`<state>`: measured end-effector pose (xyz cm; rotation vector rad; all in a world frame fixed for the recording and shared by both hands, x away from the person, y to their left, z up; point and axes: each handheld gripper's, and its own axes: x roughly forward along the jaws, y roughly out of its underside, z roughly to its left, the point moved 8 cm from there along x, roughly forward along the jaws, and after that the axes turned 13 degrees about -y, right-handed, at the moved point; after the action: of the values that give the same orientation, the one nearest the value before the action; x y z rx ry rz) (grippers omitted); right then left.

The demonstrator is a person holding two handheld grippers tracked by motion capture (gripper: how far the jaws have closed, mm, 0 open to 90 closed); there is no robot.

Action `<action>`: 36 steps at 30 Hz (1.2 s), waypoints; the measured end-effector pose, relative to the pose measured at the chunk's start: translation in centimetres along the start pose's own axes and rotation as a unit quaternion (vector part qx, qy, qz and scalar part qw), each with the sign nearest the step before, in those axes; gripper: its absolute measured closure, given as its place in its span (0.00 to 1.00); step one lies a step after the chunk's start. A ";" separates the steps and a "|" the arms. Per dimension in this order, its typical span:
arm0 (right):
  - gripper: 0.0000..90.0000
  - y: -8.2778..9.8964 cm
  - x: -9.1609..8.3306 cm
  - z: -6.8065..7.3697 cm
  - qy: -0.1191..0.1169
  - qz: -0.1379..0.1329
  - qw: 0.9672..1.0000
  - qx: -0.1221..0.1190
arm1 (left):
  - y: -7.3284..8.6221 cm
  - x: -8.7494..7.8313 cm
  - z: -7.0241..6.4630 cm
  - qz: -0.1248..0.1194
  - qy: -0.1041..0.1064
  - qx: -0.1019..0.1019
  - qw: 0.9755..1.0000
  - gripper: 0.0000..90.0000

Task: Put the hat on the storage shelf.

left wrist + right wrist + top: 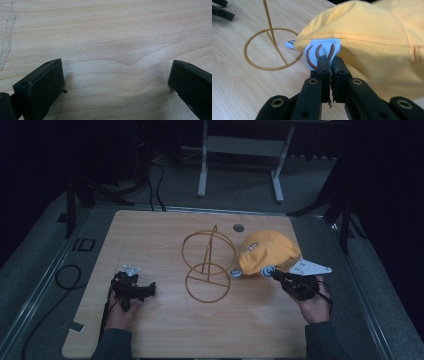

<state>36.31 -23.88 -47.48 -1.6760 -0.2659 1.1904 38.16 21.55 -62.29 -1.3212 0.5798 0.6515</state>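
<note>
Wooden table (165, 330), light grain, rounded corners, small round grommet hole (238, 227) near the far edge. Gold wire stand (208, 266) mid-table: flat ring base with a cross bar, slanted upright rod, second ring standing on edge above it. Black "ID" mark (83, 244) on the grey surface just left of the table. Black cable loop (68, 276) on the grey floor at left, more cables (156, 187) running behind the table. White metal frame legs (241, 150) at the back, dark beyond.
</note>
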 end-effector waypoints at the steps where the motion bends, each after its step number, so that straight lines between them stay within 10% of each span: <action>1: 0.96 -0.3 -0.1 0.0 0.000 -0.001 1.000 -0.004 | 0.0 0.0 0.0 0.000 0.000 0.000 1.000 0.00; 16: 0.96 -2.7 -2.4 -0.2 -0.011 -0.052 0.999 0.001 | 0.0 0.0 0.0 0.000 0.000 0.000 1.000 0.00; 31: 0.91 3.1 -3.2 -5.1 0.049 -0.016 0.993 0.106 | 0.0 0.0 0.0 0.000 0.000 0.000 1.000 0.00; 36: 0.84 3.5 -3.2 -5.2 0.064 0.011 0.994 0.088 | 0.0 0.0 0.0 0.000 0.000 0.000 1.000 0.00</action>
<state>37.63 -30.71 -48.56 -1.5944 -0.0618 1.0850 38.16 21.55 -62.29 -1.3208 0.5798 0.6515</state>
